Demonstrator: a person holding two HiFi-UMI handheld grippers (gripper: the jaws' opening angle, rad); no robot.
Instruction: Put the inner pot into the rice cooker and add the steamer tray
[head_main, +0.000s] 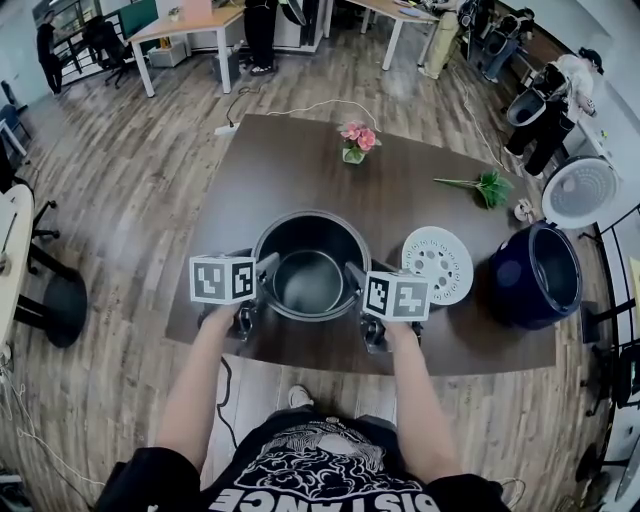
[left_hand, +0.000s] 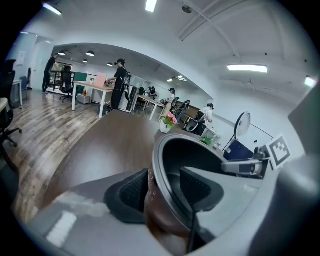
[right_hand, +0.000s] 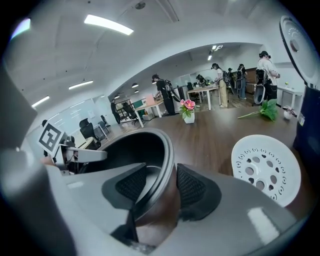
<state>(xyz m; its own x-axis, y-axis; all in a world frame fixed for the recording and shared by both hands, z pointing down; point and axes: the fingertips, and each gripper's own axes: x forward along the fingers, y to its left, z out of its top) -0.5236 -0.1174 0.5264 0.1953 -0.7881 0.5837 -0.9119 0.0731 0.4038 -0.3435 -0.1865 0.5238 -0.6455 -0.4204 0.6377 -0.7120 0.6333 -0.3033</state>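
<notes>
The dark metal inner pot (head_main: 310, 217) stands on the brown table (head_main: 280, 160), near its front edge. My left gripper (head_main: 265, 269) straddles the pot's left rim, one pad inside and one outside, and both pads press the wall (left_hand: 162, 192). My right gripper (head_main: 355, 276) clamps the right rim the same way (right_hand: 160, 187). The white perforated steamer tray (head_main: 437, 264) lies flat just right of the pot, and the right gripper view shows the tray (right_hand: 266, 167) too. The navy rice cooker (head_main: 540, 275) stands at the far right with its white lid (head_main: 580, 190) raised.
A small vase of pink flowers (head_main: 356, 142) stands at the table's far side. A green sprig (head_main: 488, 187) lies at the back right. People, desks and chairs fill the room beyond. A cable runs across the wooden floor (head_main: 130, 200).
</notes>
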